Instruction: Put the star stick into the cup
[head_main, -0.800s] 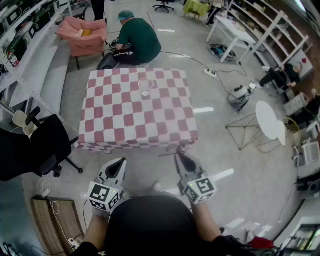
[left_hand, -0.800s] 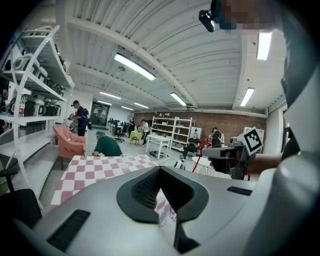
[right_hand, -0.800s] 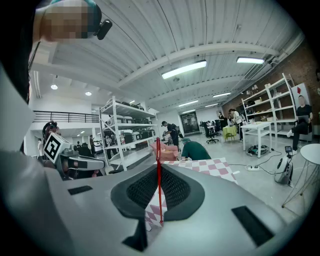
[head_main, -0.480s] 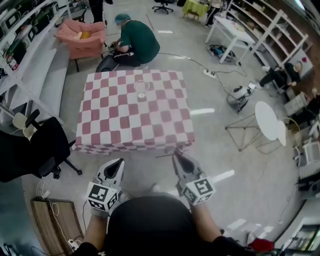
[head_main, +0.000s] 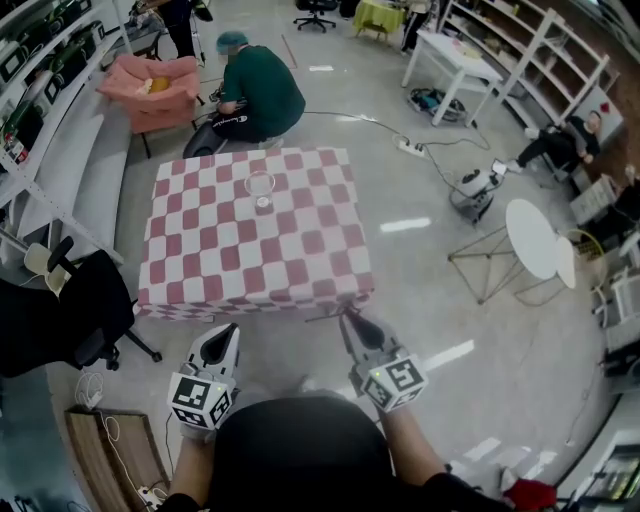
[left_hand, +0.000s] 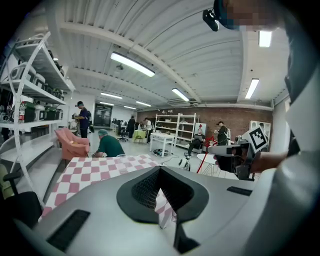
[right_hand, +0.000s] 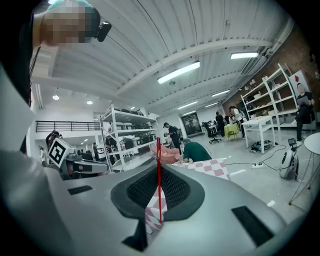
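A clear cup (head_main: 260, 187) stands on the far middle of the red-and-white checked table (head_main: 200, 270). Both grippers hover over the floor, short of the table's near edge. My right gripper (head_main: 347, 318) is shut on the star stick (head_main: 322, 317), a thin red stick that pokes out to the left of the jaws. In the right gripper view the star stick (right_hand: 159, 190) stands upright between the closed jaws of the right gripper (right_hand: 159, 167). My left gripper (head_main: 228, 332) holds nothing, and in its own view the left gripper (left_hand: 160, 170) has its jaws together.
A person in green (head_main: 255, 90) crouches just behind the table, beside a pink armchair (head_main: 150, 85). A black office chair (head_main: 70, 300) stands left of the table. A round white table (head_main: 535, 240) and a wire frame are at the right. Shelves line both sides.
The table and cup have drifted left in the head view, and the table's near edge sits closer to the grippers. The right gripper keeps hold of the stick.
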